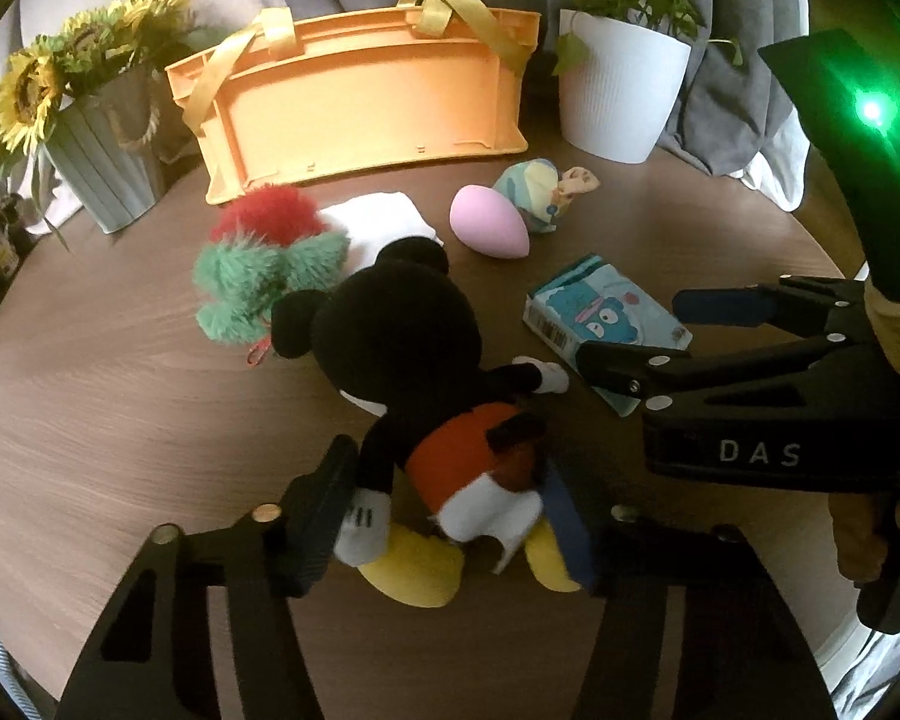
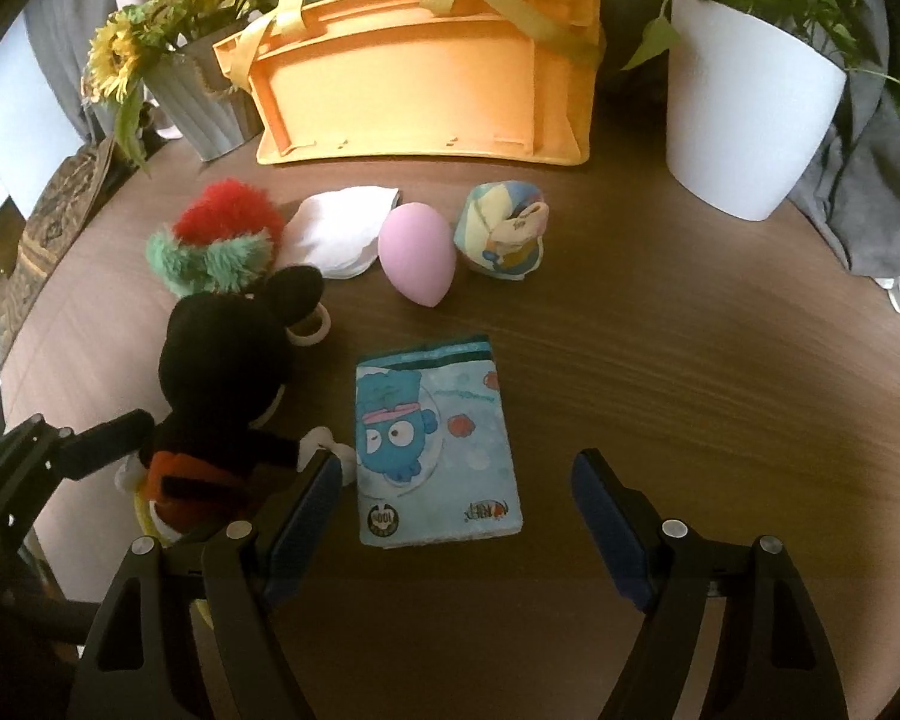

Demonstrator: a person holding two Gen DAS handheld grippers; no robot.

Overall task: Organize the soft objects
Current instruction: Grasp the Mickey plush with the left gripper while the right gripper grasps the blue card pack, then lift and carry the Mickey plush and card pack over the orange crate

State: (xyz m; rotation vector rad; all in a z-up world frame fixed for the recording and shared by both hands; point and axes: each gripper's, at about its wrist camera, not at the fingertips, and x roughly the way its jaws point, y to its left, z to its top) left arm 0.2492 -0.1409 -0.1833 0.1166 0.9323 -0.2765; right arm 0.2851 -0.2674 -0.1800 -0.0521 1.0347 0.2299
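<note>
Brown wood grain covers the round table (image 2: 690, 360), and the soft things lie in its middle, in front of the orange basket (image 1: 360, 108) that stands along the far edge between the sunflower pot (image 1: 108, 162) and the white plant pot (image 1: 621, 90).

The left wrist view shows the left gripper (image 1: 450, 516) clenched on the mouse doll (image 1: 402, 324): its fingers press the doll's red shorts and white hind part from both sides, and the yellow feet stick out toward the camera. This view also shows the right gripper (image 1: 630, 330) coming in from the right, its fingers spread on either side of the tissue pack (image 1: 606, 312).

The right wrist view shows that pack (image 2: 438, 444) face up with its blue cartoon print, lying between the wide-apart fingers of the released right gripper (image 2: 456, 516); the left finger is just beside the pack's edge and the doll's white hand. Only here does a pale ring (image 2: 312, 330) show at the doll's (image 2: 228, 348) ear.

Behind the doll lies a row: the red and green plush (image 2: 216, 240), a folded white cloth (image 2: 342, 228), a pink egg (image 2: 417, 258) and a printed cloth bundle (image 2: 504, 228). The left view half hides the cloth (image 1: 384, 219) behind the doll's ear.
</note>
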